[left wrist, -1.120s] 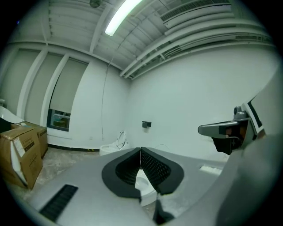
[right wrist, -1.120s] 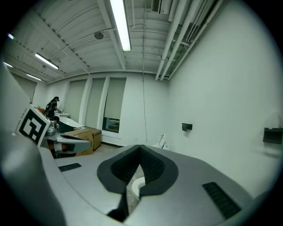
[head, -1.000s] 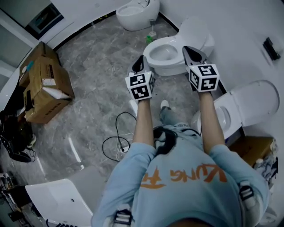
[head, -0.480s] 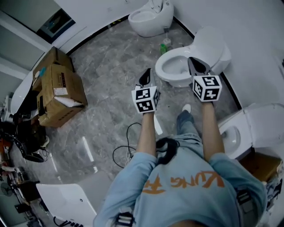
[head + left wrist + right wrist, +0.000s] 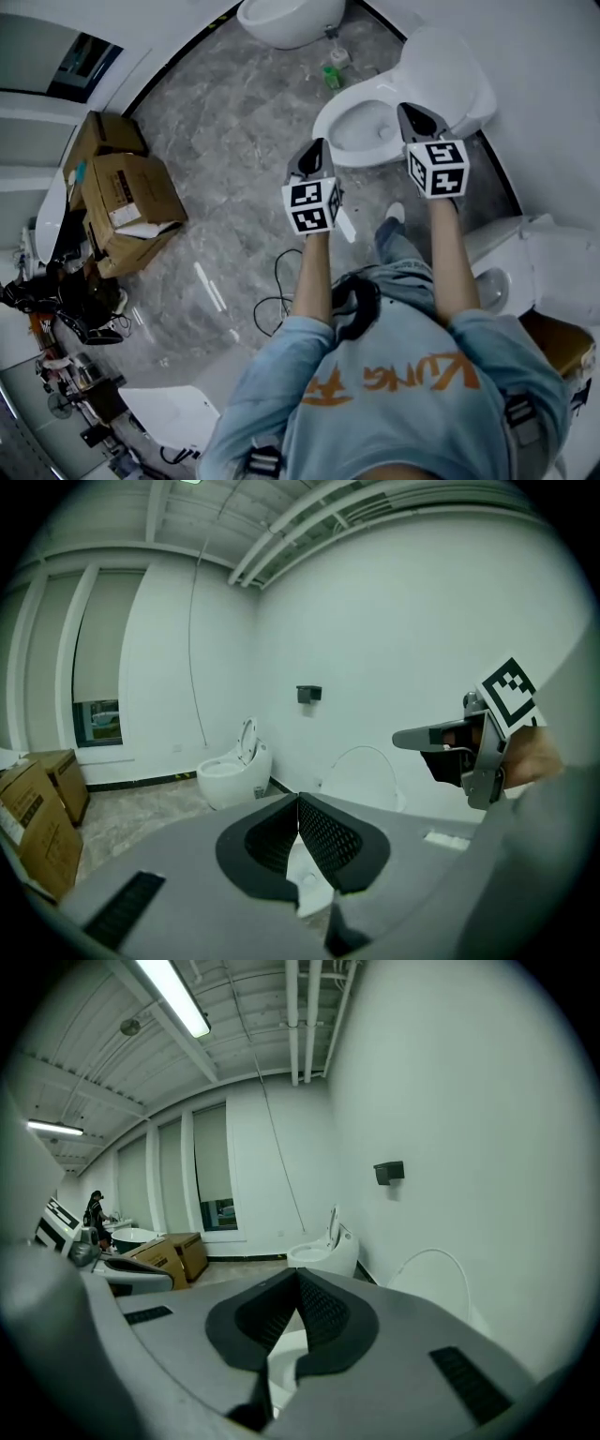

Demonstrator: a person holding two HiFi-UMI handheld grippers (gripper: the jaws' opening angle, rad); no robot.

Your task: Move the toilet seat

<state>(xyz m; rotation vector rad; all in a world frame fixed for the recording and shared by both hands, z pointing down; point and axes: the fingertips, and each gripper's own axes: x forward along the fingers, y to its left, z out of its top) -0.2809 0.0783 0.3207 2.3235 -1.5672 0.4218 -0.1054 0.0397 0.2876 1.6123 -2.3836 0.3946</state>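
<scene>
Grippers raised over a white toilet, both clamped fully together with nothing between the jaws; left gripper (image 5: 314,150) held out on a bare forearm, showing above the marble floor (image 5: 225,122) just left of the bowl (image 5: 361,131); right gripper (image 5: 412,114) showing over the bowl's right rim, no contact with it visible; toilet seat (image 5: 448,75) tipped up behind the open bowl, leaning back toward the white wall (image 5: 553,94), apart from both grippers.

Seen along the left gripper (image 5: 298,803): dark ribbed pads pressed flat against each other, empty; upturned toilet seat (image 5: 366,772) as a pale arch against the wall beyond; right gripper (image 5: 441,738) alongside at the right edge, tips likewise together.

Seen along the right gripper (image 5: 298,1281): same meeting of pads, nothing held; toilet seat (image 5: 436,1283) an arch at the wall to the right; left gripper (image 5: 131,1274) low at the left.

Elsewhere on the floor: second toilet (image 5: 286,19) farther along the wall; green bottle (image 5: 331,77) between the two toilets; stacked cardboard boxes (image 5: 127,192) well off to the left; black cable (image 5: 277,281) looped near the feet of the person (image 5: 394,375) in a light blue shirt; third toilet (image 5: 553,262) close at the person's right.
</scene>
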